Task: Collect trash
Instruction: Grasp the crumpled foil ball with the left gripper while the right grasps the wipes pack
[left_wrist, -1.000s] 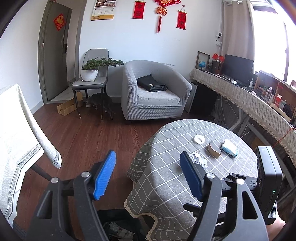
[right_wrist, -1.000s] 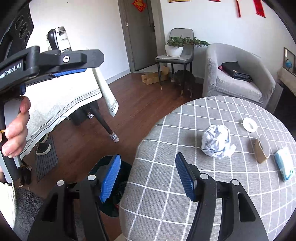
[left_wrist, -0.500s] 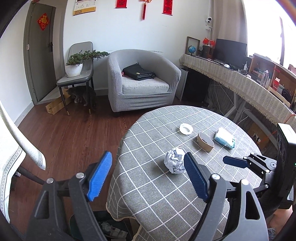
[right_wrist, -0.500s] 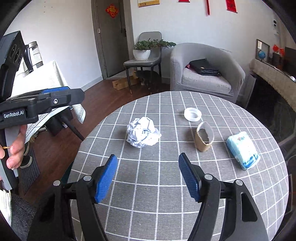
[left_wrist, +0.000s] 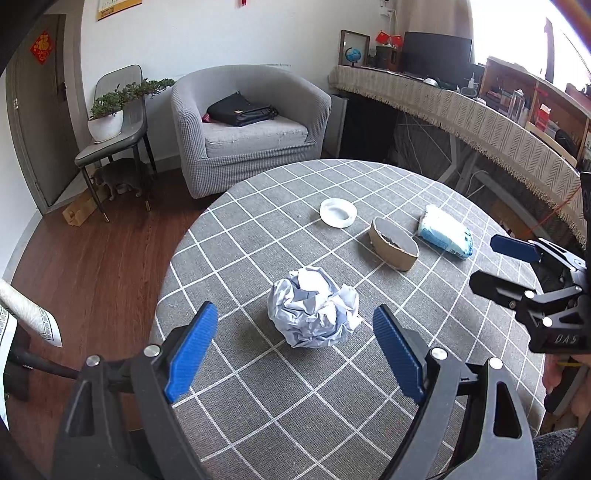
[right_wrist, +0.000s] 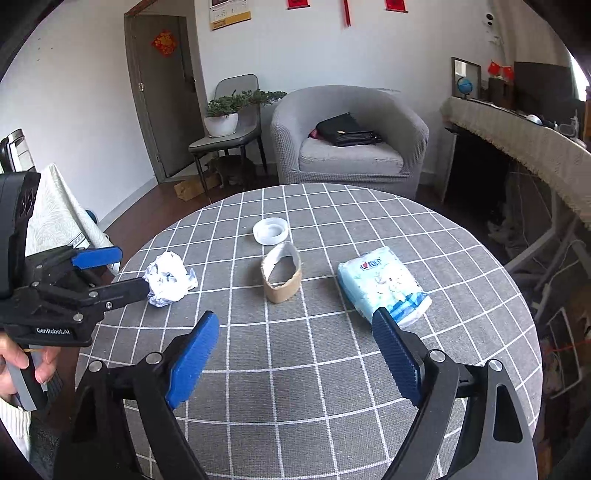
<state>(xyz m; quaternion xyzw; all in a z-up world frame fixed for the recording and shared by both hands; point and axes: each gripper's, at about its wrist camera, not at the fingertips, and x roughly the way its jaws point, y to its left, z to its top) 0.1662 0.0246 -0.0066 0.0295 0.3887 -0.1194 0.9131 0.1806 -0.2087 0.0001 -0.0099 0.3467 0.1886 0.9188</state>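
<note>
Nothing collected yet | left gripper (left_wrist: 291, 345) jaws just opened wide, crumpled paper ball (left_wrist: 313, 307) ahead near table (left_wrist: 229, 240) left edge | right gripper (right_wrist: 295, 341) spread wide, empty | cardboard ring (right_wrist: 281, 275), tissue pack (right_wrist: 382, 286), white lid (right_wrist: 270, 230) still mid-table

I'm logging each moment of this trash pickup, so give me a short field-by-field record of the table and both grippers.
surface: round table with grey checked cloth
trash items: crumpled paper ball; squashed cardboard tube; white lid
other item: tissue pack
left gripper: open, jaws just opening, either side of the paper ball, not touching it
right gripper: open, jaws just opening, nothing between them, short of the tube
held: nothing
</note>
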